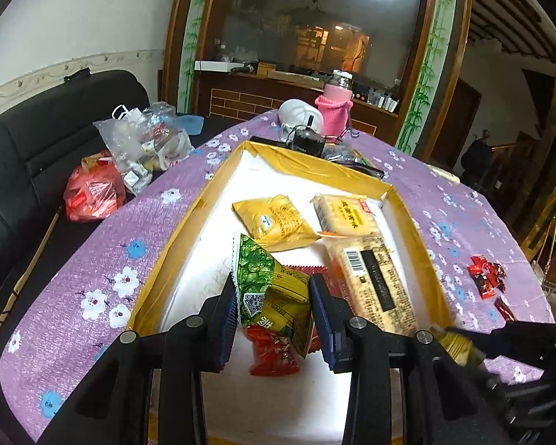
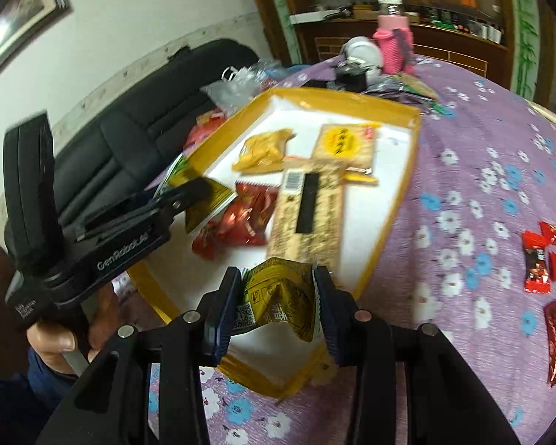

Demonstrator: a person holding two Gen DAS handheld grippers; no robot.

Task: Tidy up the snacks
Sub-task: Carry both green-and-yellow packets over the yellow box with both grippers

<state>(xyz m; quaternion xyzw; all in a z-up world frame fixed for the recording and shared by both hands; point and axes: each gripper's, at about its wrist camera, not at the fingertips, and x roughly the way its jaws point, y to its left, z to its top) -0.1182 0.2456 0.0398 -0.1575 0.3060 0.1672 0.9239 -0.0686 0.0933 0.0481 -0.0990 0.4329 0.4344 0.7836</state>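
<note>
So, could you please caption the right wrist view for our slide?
Right tool grips a green-yellow snack packet above the gold-rimmed box of snacks on a floral tablecloth.

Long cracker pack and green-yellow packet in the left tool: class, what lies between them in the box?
Red snack packets lie between the long cracker pack and the green-yellow packet, on the white box floor; the right wrist view shows it.

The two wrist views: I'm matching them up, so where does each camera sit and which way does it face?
Left wrist: on the left gripper, looking down along its fingers into the gold-rimmed white box; it grips a green-yellow snack packet.
Right wrist: on the right gripper, above the box's near corner, gripping a crumpled olive-yellow packet; the person's hand shows.
Shared: box, long barcode cracker pack, purple flowered tablecloth.
</note>
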